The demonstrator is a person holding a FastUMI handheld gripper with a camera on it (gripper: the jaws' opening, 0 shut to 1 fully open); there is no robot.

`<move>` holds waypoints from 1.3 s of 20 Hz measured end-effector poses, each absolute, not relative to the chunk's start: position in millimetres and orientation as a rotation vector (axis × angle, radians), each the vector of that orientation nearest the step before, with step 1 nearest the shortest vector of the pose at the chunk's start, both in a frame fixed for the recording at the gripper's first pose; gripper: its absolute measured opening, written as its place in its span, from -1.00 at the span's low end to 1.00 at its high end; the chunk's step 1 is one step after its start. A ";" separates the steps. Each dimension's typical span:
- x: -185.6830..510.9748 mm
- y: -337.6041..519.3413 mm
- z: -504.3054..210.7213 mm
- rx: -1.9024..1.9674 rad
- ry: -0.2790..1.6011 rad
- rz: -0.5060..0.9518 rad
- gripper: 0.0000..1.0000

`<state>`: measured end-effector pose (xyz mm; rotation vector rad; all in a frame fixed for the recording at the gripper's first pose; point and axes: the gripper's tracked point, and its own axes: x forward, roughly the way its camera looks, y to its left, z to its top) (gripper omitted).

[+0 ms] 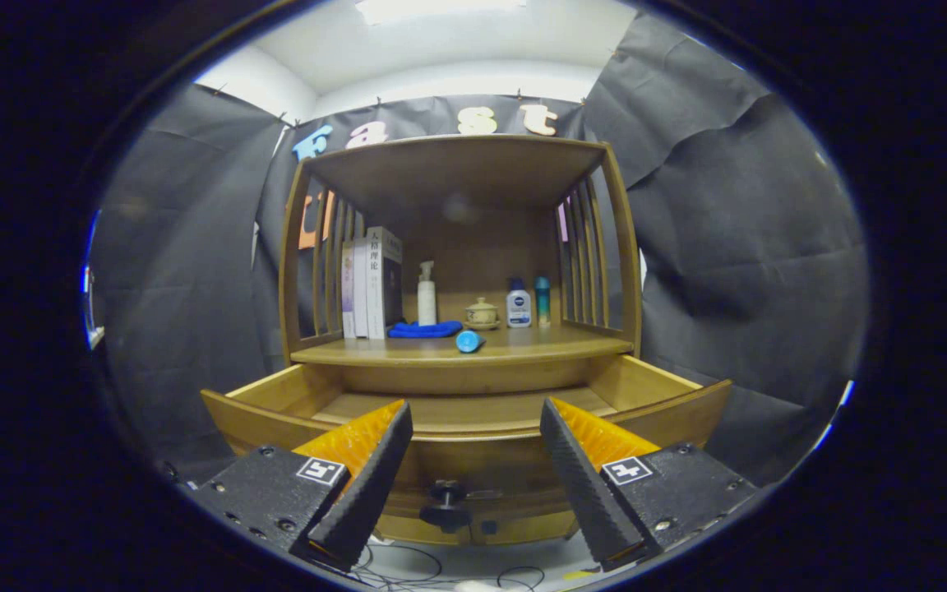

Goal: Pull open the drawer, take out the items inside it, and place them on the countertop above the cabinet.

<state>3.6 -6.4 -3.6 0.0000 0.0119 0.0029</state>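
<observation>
Black cloth walls enclose the booth; centre frame stands a wooden cabinet (457, 271) w/ slatted sides. Its surface (523, 345), mid-frame, carries (largest first): upright books (372, 284) at left, a folded blue cloth (424, 330), a white pump bottle (427, 293), a white-and-blue bottle (519, 304), a lidded ceramic jar (482, 313), a teal tube (542, 300), and a small blue cylinder (469, 341) lying near the front edge. Below, lower-centre, the drawer (473, 407) is pulled well out; the visible floor looks bare, though the front panel hides the near part, so contents cannot be confirmed. Dark knob (445, 501) sits low-centre on the front panel. Hand-held gripper (475, 448), lower frame: fingers spread wide apart, holding nothing, drawer front and knob seen between them. Judged risks: the blue cylinder lies on its side near the surface's edge, so a bump to the cabinet could roll it off into the drawer; reaching in blind over the front panel could strike the panel w/ a fingertip.
</observation>
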 end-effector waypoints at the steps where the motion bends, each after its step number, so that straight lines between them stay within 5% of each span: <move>1: 3.1 -4.7 -8.1 -0.003 0.011 0.001 0.98; 26: 20.6 11.3 -63.6 0.003 0.107 -0.003 0.98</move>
